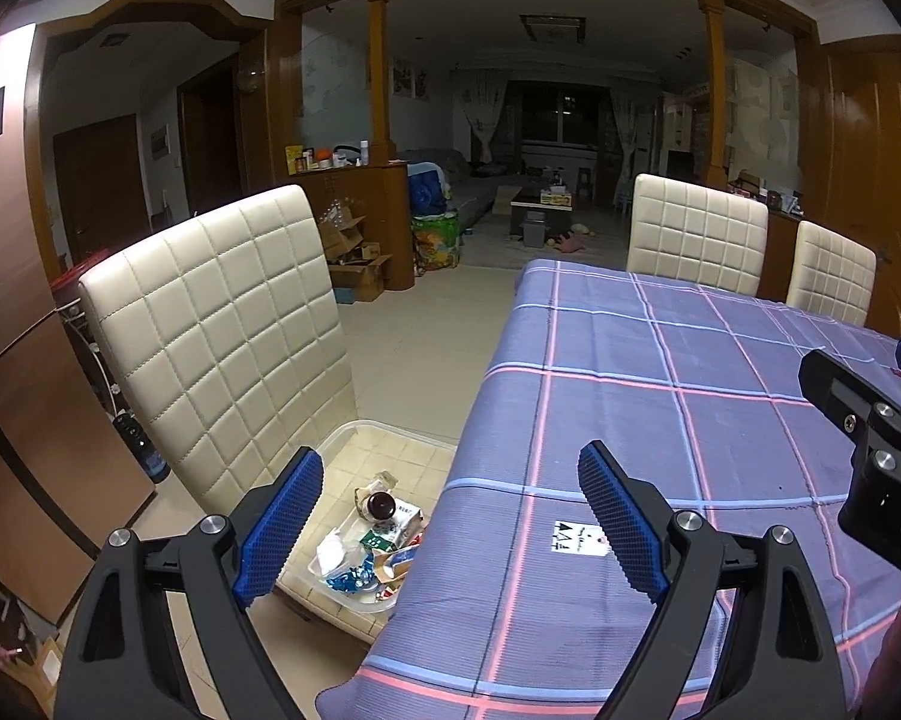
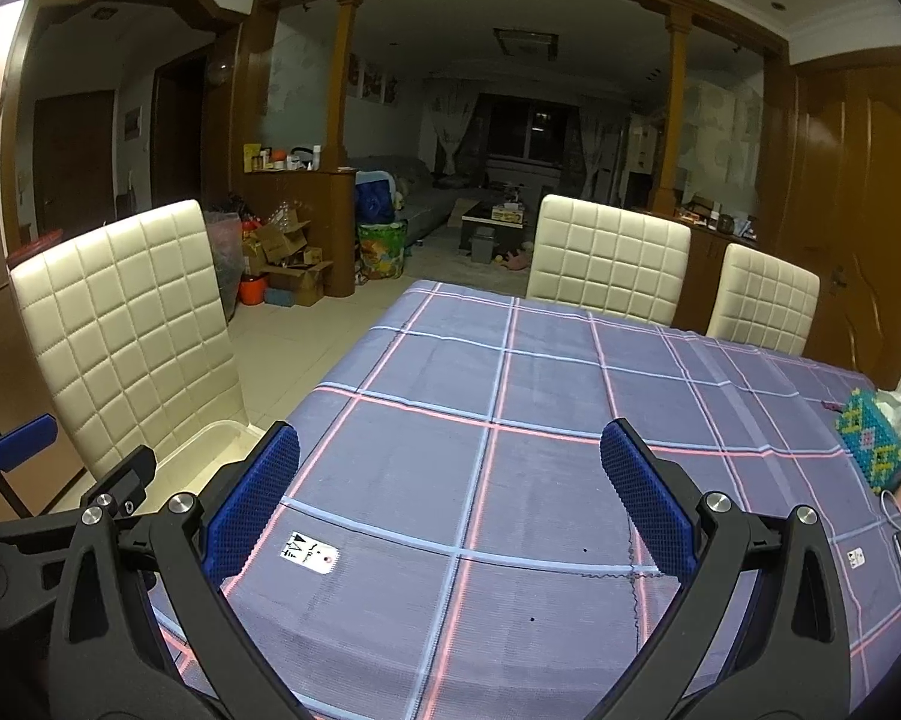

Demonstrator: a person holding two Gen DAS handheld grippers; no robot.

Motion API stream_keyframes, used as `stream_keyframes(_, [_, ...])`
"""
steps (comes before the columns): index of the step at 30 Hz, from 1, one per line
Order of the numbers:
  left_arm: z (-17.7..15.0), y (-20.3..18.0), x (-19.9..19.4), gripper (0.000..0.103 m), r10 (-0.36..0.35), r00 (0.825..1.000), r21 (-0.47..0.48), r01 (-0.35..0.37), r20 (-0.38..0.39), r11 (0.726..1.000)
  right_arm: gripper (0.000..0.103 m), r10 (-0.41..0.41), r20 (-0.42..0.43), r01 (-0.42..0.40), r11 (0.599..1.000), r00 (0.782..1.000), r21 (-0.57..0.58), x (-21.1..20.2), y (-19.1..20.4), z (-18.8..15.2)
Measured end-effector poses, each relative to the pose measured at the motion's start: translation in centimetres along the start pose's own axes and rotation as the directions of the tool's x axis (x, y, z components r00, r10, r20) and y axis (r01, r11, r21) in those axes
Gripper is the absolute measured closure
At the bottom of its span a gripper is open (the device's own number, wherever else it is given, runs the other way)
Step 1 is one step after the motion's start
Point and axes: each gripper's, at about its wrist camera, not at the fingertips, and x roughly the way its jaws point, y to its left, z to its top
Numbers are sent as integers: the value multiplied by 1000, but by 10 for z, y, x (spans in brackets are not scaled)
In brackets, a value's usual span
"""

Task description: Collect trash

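Trash lay heaped in a clear plastic bin that sat on the seat of a cream quilted chair, just beside the edge of the table with its purple checked cloth. Seen from the left wrist, the heap sat low and between the two blue pads of the left gripper, nearer its left finger, with the table edge cutting across under the right one. A dark round-ended bottle lay on its side among crumpled paper and blue foil scraps, its round end turned toward the camera and its long axis running away toward the chair back; the rest had no clear direction.

Both tools were tilted somewhat downward over the near end of the table. The left gripper's jaws stood wide apart with nothing between the pads. The right gripper was spread just as wide and also empty, aimed along the cloth rather than at the bin; only a corner of the bin showed past its left finger. A small white tag with black marks lay flat on the cloth, near the right gripper's left pad. Each tool showed at the margin of the other's view, side by side and apart.

A beaded box stood at the far right of the table, well away from both grippers. Two more cream chairs stood at the far side.
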Motion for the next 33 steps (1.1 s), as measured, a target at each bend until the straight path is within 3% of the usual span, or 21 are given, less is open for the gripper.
stream_keyframes(7, [0, -3, -1, 18, -33, 999, -11, 33, -20, 999, 4, -7, 18, 7, 1000, 1000, 10, -6, -7, 1])
stream_keyframes(10, [0, -3, -1, 8, -34, 999, -14, 33, -19, 999, 4, -12, 21, 12, 1000, 1000, 11, -9, -10, 0])
stream_keyframes(33, [3, -16, -11, 7, -64, 998, -1, 64, -14, 998, 4, -29, 32, 27, 999, 999, 41, -20, -27, -3])
